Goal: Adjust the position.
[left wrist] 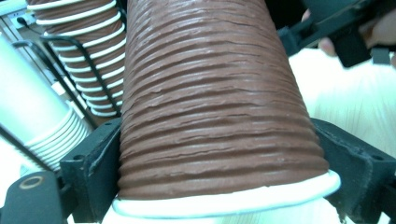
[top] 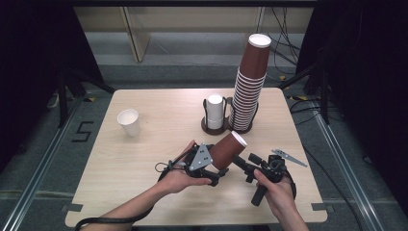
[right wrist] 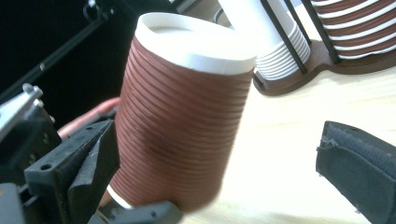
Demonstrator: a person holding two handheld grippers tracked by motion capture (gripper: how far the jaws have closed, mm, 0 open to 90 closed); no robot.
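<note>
A brown ribbed paper cup hangs tilted over the table's front middle, its white base pointing up and to the right. My left gripper is shut on it near the rolled white rim. In the left gripper view the cup sits between both black jaws, and the fingers press its sides. My right gripper stands open just right of the cup, nothing between its jaws. In the right gripper view the cup stands left of one padded fingertip, with bare table between them.
A tall stack of brown cups and a shorter stack of white cups stand in a dark wire holder at the back middle. A single white cup stands at the left. A small grey tool lies near the right edge.
</note>
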